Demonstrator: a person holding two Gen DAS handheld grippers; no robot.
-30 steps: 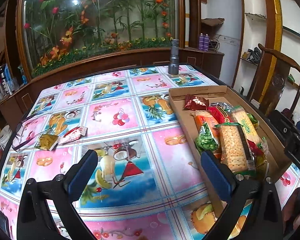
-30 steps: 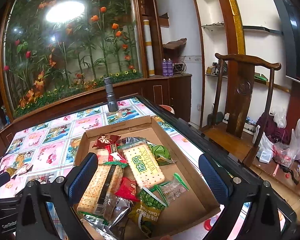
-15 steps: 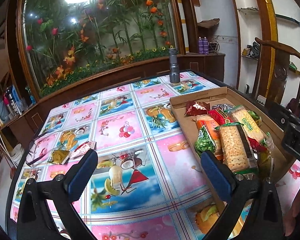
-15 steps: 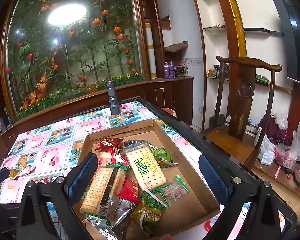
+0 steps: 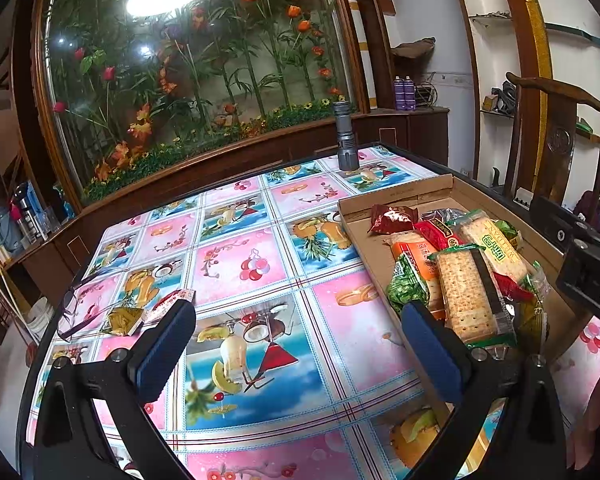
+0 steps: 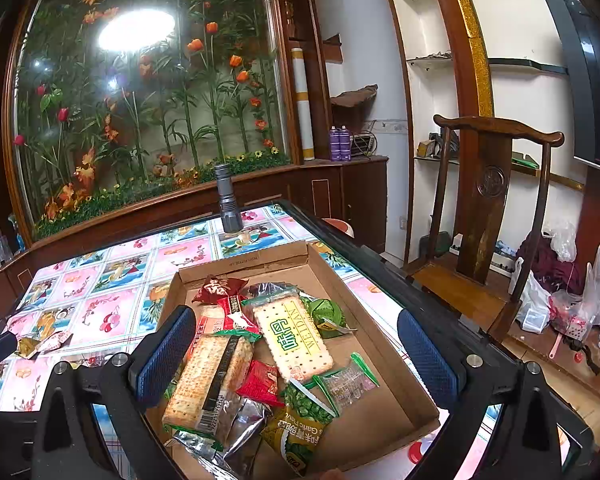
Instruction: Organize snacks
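Behind the desk (image 5: pixel 260 272) stands a glazed alcove of artificial flowers, with a wooden chair (image 6: pixel 496 200) to the right; the desk itself carries a cloth of pink and blue fruit panels. Cardboard tray (image 6: pixel 384 356): lies on the right part of the desk and holds most of the snacks in a loose overlapping pile, among them two long cracker packs (image 6: pixel 296 340) (image 6: pixel 208 384), a dark red pouch (image 6: pixel 218 288), a small red packet (image 6: pixel 262 382) and green garlic-pea bags (image 6: pixel 300 428). Two small snack packets (image 5: pixel 140 314): lie outside the tray near the left edge of the desk, just beside a pair of spectacles (image 5: pixel 76 308). Grey flashlight (image 5: pixel 346 138): stands upright at the far edge, well apart from the tray. Left gripper (image 5: pixel 296 356): spread wide and holding nothing, raised over bare cloth between the stray packets and the tray. Right gripper (image 6: pixel 300 360): likewise spread wide and holding nothing, poised above the pile in the tray. Judged state: sorting appears nearly done, the two stray packets remaining. Hazards: the thin foil packets lie flat and close to the spectacles, so a descending gripper may skid off them or catch the frame; a low pass over the tray may snag its wall, and the heaped, slippery wrappers may slide when a further packet is dropped on them.
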